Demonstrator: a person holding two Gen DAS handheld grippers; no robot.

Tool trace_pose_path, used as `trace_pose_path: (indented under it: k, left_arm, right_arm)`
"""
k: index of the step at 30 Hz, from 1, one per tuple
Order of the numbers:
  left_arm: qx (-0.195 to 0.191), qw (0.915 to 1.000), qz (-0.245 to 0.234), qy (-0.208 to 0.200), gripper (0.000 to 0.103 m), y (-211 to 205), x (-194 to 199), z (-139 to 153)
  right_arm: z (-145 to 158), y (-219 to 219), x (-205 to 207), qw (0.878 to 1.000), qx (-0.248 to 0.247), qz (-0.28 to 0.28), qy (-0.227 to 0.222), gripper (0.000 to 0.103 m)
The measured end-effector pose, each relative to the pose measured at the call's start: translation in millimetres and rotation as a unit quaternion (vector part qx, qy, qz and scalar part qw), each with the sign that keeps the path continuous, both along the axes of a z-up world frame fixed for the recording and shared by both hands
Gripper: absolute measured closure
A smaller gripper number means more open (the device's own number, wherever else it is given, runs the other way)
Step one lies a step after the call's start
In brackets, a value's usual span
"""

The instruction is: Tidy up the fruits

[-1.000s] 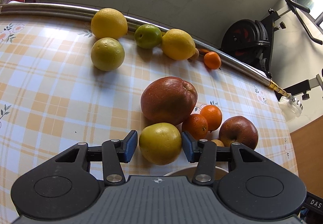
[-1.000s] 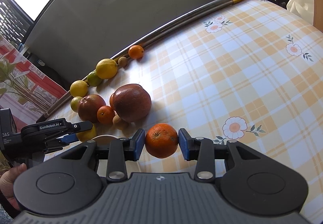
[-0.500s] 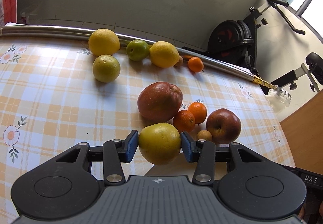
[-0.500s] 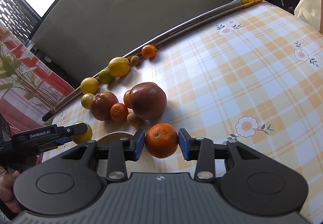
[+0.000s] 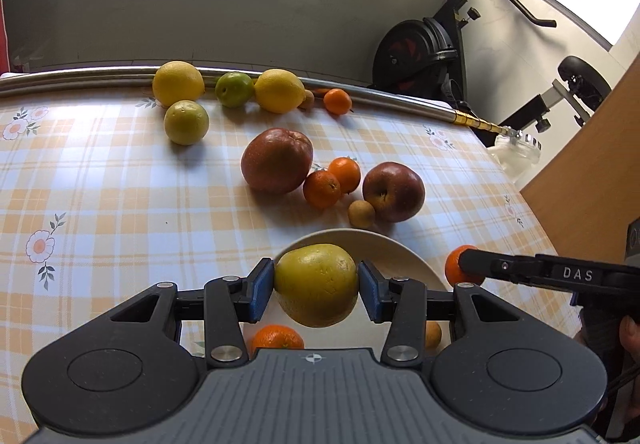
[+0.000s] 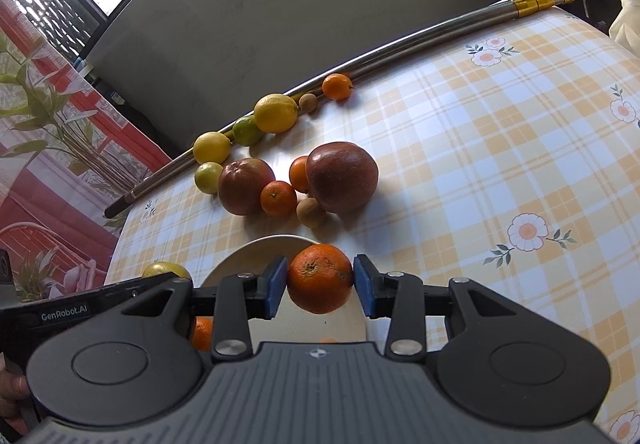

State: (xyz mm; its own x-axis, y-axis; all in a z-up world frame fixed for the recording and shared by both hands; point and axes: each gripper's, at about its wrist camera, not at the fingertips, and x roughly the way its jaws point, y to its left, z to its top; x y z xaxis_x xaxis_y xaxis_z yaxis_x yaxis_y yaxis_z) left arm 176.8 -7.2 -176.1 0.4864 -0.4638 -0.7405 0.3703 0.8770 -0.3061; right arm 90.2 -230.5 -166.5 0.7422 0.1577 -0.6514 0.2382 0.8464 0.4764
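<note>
**Two round fruits carried over the plate**

The left tongs (image 5: 316, 286) grip a yellow-green citrus (image 5: 316, 284) across its widest part, above the white plate (image 5: 400, 256). The right tongs (image 6: 320, 280) clamp an orange (image 6: 320, 278) the same way, at the plate's edge. Both look firm, smooth-skinned and rounded, so they probably roll and could slip if pinched off-centre; a hold at the equator suits them. The citrus seems the heavier. The peel would likely bruise under hard pressure. One small orange (image 5: 277, 337) already lies on the plate; the rest sit on the desk (image 5: 100, 196).
</note>
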Motion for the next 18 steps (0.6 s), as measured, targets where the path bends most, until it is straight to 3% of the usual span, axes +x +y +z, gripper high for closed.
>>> trace_pose_path:
  k: [18]
  left_arm:
    - [0.017,0.9989,-0.028,0.032,0.055,10,-45,-23]
  right_arm:
    - [-9,10,9,0.999,-0.007,0.039,0.029,0.063]
